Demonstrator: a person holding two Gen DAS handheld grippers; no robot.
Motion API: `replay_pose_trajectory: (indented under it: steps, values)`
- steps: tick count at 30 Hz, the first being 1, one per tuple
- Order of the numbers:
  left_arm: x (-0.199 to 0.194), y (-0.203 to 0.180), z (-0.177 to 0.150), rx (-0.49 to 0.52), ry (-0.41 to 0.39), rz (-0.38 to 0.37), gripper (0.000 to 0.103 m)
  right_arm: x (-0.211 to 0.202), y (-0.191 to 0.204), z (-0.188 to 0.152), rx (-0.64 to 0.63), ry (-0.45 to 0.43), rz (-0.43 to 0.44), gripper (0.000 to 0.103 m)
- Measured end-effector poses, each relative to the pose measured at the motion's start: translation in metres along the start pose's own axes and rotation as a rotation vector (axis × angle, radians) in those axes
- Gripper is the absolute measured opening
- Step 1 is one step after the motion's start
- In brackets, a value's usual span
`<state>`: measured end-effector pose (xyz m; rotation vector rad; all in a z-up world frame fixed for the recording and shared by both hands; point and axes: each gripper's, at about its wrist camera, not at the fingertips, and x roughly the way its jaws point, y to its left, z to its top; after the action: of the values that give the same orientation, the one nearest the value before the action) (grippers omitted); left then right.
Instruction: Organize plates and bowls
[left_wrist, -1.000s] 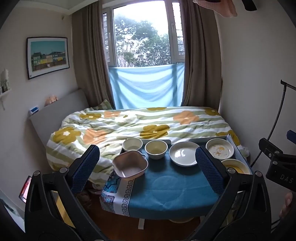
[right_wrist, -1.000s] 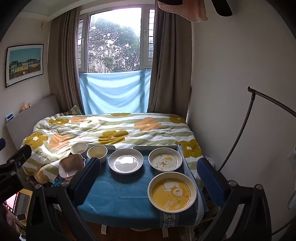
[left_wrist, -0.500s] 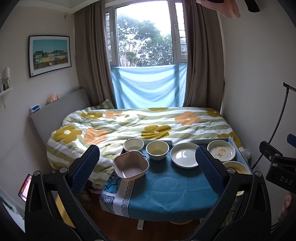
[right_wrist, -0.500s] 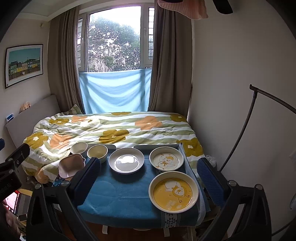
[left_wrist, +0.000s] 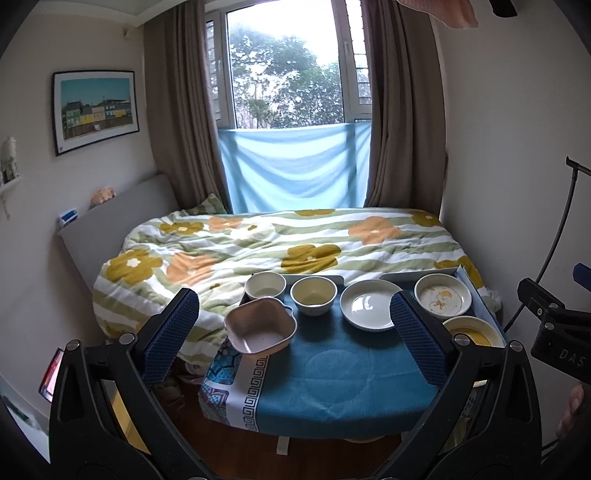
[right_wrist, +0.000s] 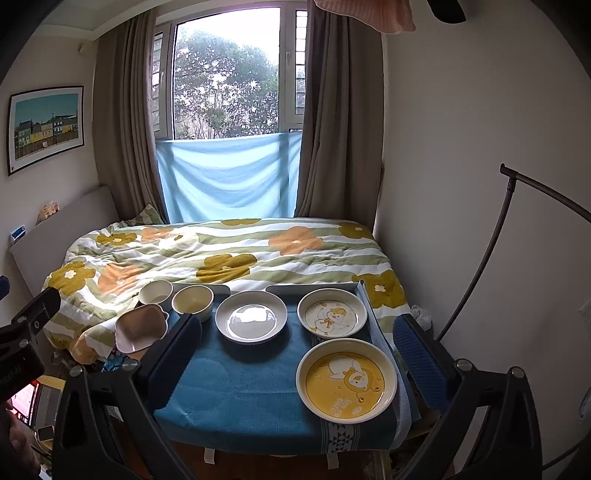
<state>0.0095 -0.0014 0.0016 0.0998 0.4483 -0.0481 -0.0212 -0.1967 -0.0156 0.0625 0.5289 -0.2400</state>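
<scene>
A small table under a blue cloth (left_wrist: 332, 373) (right_wrist: 240, 387) carries the dishes. From left: a pink square bowl (left_wrist: 260, 325) (right_wrist: 140, 328), a white bowl (left_wrist: 265, 285) (right_wrist: 156, 291), a cream bowl (left_wrist: 313, 295) (right_wrist: 192, 300), a plain white plate (left_wrist: 369, 303) (right_wrist: 251, 316), a white duck plate (left_wrist: 442, 295) (right_wrist: 332, 313) and a yellow duck plate (right_wrist: 346, 380) (left_wrist: 471, 330). My left gripper (left_wrist: 293, 332) and my right gripper (right_wrist: 297, 349) both hover open in front of the table, holding nothing.
A bed with a flowered duvet (left_wrist: 277, 251) lies right behind the table, under a curtained window (right_wrist: 229, 85). A black curved stand (right_wrist: 517, 229) rises by the right wall. The other gripper's body shows at each view's edge (left_wrist: 554, 332) (right_wrist: 22, 347).
Both views have crept slightly nearer and shifted a little; the dishes have not moved and both grippers stay open.
</scene>
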Motion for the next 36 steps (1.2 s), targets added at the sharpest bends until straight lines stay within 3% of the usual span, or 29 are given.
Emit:
replay_pose_trajectory:
  steps: [36]
  values:
    - [0.004,0.011,-0.001,-0.013,0.009,-0.010,0.103,0.001,-0.001,0.002,-0.002,0.004,0.002,0.103]
